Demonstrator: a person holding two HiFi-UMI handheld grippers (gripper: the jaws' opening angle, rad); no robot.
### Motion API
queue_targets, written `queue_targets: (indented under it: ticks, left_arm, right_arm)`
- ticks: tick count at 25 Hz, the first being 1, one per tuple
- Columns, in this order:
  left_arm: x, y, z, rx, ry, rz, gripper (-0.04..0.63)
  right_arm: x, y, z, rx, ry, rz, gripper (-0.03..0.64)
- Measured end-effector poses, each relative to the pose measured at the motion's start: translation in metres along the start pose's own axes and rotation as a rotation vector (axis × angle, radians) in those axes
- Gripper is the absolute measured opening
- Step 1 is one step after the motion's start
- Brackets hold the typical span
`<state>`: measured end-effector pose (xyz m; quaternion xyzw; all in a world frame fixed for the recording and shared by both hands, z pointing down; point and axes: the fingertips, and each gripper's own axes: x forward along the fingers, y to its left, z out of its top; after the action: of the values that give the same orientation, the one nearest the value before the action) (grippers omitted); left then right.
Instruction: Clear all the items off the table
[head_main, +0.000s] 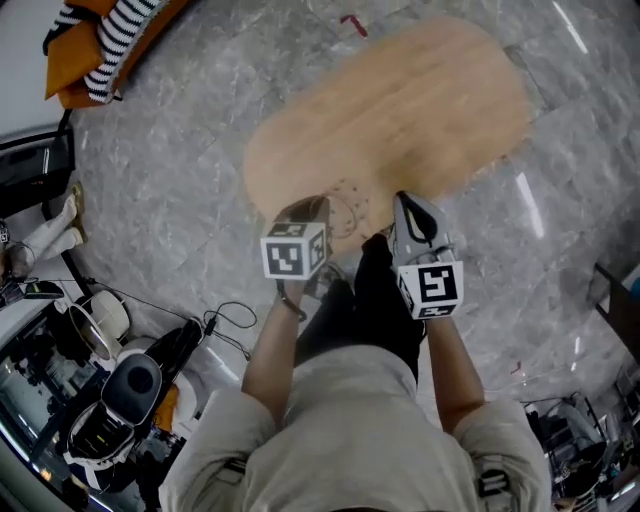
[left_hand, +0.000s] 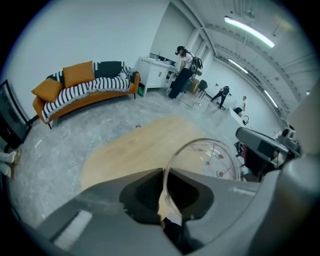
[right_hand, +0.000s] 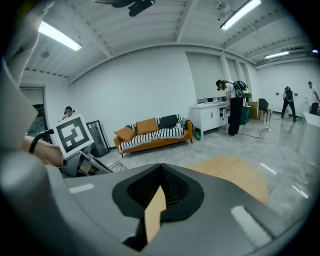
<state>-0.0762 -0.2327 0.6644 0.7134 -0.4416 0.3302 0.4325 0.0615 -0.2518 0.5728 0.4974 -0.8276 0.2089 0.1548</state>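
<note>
My left gripper is shut on the rim of a clear glass bowl with a faint printed pattern. It holds the bowl on edge over the near end of the oval wooden table. No other item shows on the tabletop. The right gripper is beside it to the right, also at the table's near edge. Its jaws meet at the tips with nothing between them. In the right gripper view the table lies ahead and to the right.
Grey marble floor surrounds the table. An orange sofa with a striped throw stands far off. Helmets, gear and cables lie on the floor to my left. Several people stand by white cabinets at the far end.
</note>
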Motion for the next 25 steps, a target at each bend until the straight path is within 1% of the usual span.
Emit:
queue_targets:
  ticks: [2, 7, 10, 14, 20, 25]
  left_arm:
    - [-0.023, -0.011, 0.004, 0.022, -0.038, -0.012, 0.043]
    - [-0.065, -0.027, 0.007, 0.096, -0.105, -0.032, 0.043]
    - [-0.088, -0.032, 0.005, 0.139, -0.130, -0.048, 0.043]
    - [-0.121, -0.035, -0.008, 0.201, -0.151, -0.038, 0.043]
    - [-0.168, -0.032, -0.026, 0.181, -0.226, -0.055, 0.043]
    - [-0.200, -0.027, -0.050, 0.209, -0.267, -0.081, 0.043]
  right_arm:
    - [-0.013, 0.013, 0.012, -0.004, -0.030, -0.013, 0.006]
    - [-0.037, 0.048, 0.032, -0.054, -0.070, -0.020, 0.006]
    - [-0.053, 0.063, 0.044, -0.070, -0.106, -0.037, 0.006]
    - [-0.080, 0.083, 0.052, -0.083, -0.141, -0.069, 0.006]
    - [-0.109, 0.122, 0.055, -0.092, -0.183, -0.113, 0.006]
    - [-0.132, 0.160, 0.053, -0.087, -0.228, -0.152, 0.006]
